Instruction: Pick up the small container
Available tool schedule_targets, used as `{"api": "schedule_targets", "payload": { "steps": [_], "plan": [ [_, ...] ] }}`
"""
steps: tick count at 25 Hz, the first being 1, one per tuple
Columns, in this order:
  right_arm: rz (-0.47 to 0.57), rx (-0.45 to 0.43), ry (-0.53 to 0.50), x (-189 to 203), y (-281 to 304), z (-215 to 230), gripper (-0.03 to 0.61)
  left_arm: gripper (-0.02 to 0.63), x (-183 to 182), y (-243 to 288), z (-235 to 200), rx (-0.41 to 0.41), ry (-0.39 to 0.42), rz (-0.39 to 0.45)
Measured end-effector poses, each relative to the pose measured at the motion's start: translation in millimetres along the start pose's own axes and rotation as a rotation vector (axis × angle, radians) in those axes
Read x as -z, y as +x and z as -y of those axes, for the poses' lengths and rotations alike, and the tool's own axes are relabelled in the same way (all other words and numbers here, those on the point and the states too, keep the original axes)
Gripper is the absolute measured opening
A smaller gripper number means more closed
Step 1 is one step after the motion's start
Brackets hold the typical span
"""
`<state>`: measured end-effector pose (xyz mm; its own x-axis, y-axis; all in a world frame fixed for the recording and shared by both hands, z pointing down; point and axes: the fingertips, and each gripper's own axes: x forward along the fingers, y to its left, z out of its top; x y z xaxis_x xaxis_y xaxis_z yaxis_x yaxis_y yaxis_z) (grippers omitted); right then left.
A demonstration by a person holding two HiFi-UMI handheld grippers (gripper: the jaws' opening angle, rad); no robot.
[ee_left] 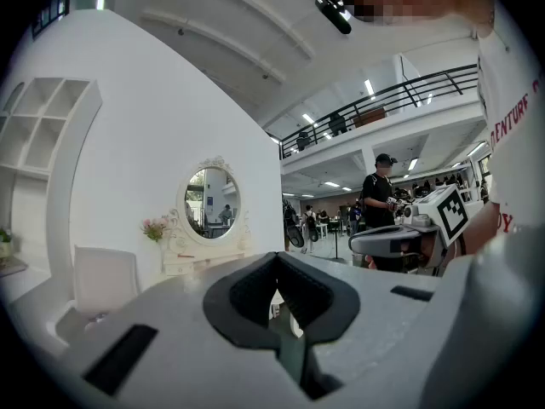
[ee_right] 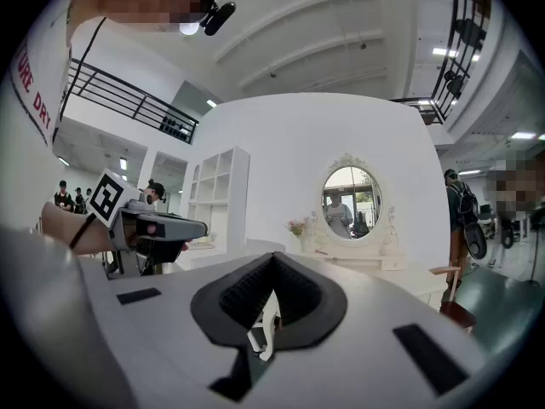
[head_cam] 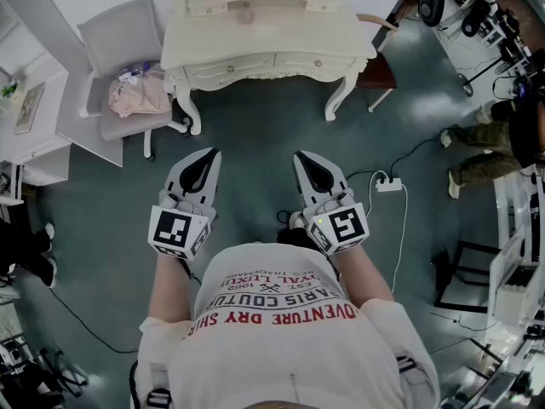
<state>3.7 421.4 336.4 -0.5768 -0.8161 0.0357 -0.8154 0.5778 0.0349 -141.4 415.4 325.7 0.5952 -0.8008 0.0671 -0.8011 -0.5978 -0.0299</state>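
A white dressing table [head_cam: 255,54] stands ahead of me on the grey-green floor, with an oval mirror [ee_left: 211,202] above it. A small round object [head_cam: 244,12] sits on its top; I cannot tell whether it is the small container. My left gripper [head_cam: 209,154] and right gripper [head_cam: 300,157] hover side by side over the floor, short of the table. Both point at it. The left gripper's [ee_left: 277,259] jaws meet at the tips with nothing between them. The right gripper's [ee_right: 272,258] jaws are likewise shut and empty.
A grey chair [head_cam: 123,45] with a pink cloth [head_cam: 136,96] stands left of the table, beside a white shelf unit [head_cam: 34,113]. A wooden stool [head_cam: 379,68] is at the table's right. A power strip [head_cam: 389,184] with cables lies on the floor. A person [head_cam: 481,147] stands at the right.
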Motion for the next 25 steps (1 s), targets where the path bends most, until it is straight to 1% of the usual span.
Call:
{"api": "schedule_targets", "payload": {
  "steps": [8,13,17,20,25],
  "plan": [
    [0.009,0.002,0.006,-2.3,2.7,-2.1,-0.002,0.006,-5.0,0.7,-1.7,0.003,-0.003,0.018],
    [0.009,0.013,0.034,0.6,5.6,-0.6,-0.002,0.007,-3.8,1.9,-0.8,0.019,-0.01,0.022],
    [-0.015,0.016,0.03,7.3,11.5,1.6,-0.002,0.006,2.5,7.3,-1.8,0.025,-0.018,0.004],
    [-0.03,0.016,0.033,13.5,18.8,11.5,-0.002,0.006,9.5,18.8,-4.7,0.023,-0.025,-0.019],
    [-0.041,0.013,0.064,23.5,38.1,42.8,-0.002,0.007,15.6,47.5,-11.4,0.011,-0.051,-0.017]
  ]
}}
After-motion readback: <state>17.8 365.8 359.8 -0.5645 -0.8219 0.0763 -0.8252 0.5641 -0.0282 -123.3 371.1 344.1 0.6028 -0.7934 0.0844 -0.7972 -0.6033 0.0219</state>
